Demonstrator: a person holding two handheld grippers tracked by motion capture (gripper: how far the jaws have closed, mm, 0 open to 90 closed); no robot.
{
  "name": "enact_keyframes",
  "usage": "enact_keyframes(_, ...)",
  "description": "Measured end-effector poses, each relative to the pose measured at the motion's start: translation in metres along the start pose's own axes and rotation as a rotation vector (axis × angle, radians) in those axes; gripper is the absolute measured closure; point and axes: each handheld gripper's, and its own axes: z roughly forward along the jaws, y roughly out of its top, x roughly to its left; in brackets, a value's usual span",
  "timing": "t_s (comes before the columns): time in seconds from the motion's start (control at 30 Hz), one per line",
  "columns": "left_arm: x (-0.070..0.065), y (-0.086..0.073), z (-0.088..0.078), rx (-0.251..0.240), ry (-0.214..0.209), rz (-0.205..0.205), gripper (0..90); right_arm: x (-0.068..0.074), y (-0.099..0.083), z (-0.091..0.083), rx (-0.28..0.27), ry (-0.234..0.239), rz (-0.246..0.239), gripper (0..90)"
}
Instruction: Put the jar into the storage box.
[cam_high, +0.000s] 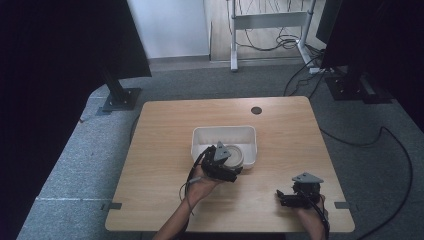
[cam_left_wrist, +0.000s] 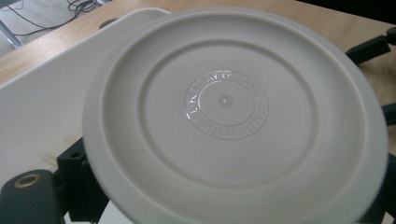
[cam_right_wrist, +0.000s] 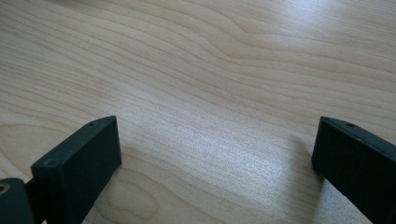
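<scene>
Here the left gripper (cam_high: 227, 167) clamps a round grey lid (cam_left_wrist: 233, 116) over the white tub (cam_high: 200, 137); the right gripper (cam_right_wrist: 215, 163) gapes, well apart from it

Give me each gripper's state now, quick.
Left gripper: shut on the round white lid, over the white bin.
Right gripper: open, empty, low over the table.
</scene>
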Motion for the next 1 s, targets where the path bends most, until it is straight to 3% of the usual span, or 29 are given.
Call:
enact_keyframes(0.67,0.025,0.006,0.026,-0.003,0.073,-0.056,10.2,0.0,0.0,0.0,0.0,0.0,0.001,0.9)
enact_keyframes(1.0,0.033,0.001,0.042,0.013,0.121,-0.095,10.2,0.0,0.0,0.0,0.0,0.0,0.001,0.9)
